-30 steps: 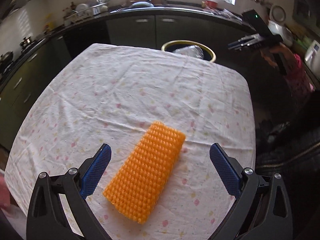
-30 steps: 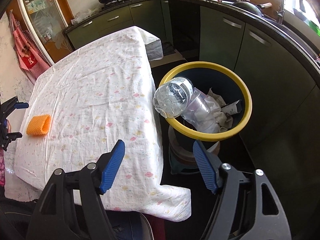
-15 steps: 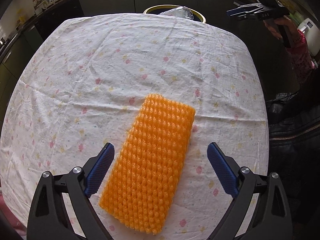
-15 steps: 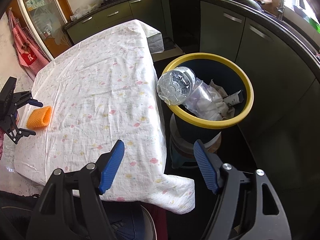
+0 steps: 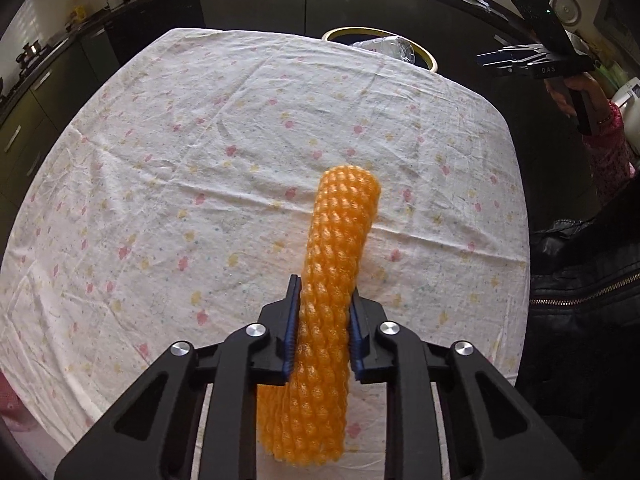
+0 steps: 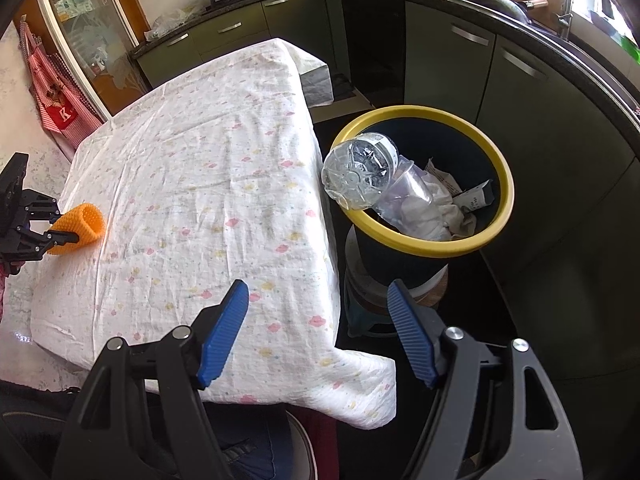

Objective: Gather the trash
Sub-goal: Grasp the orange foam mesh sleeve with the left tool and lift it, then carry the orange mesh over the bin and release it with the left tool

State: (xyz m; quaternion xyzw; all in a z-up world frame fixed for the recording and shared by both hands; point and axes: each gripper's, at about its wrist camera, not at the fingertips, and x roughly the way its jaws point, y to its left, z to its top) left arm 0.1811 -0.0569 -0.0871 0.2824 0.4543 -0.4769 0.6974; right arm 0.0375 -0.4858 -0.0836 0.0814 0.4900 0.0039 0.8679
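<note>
My left gripper (image 5: 323,312) is shut on an orange foam net sleeve (image 5: 340,240), squeezed narrow between the blue pads above the flowered tablecloth (image 5: 200,160). The sleeve also shows in the right wrist view (image 6: 82,226), held at the table's far left by the left gripper (image 6: 54,224). My right gripper (image 6: 318,320) is open and empty, above the table's near corner. It also shows in the left wrist view (image 5: 532,62). The yellow-rimmed trash bin (image 6: 496,160) stands beside the table, with a crushed clear bottle (image 6: 360,172) on its rim.
The bin (image 5: 348,32) peeks over the table's far edge in the left wrist view. It holds paper and plastic trash (image 6: 432,208) and sits on a stool (image 6: 380,300). Dark kitchen cabinets (image 6: 460,64) ring the room. A red apron (image 6: 56,92) hangs at the left.
My left gripper closed on the orange foam sleeve, which lay flat between open jaws before, and squeezed it narrow. My right gripper stayed open near the bin.
</note>
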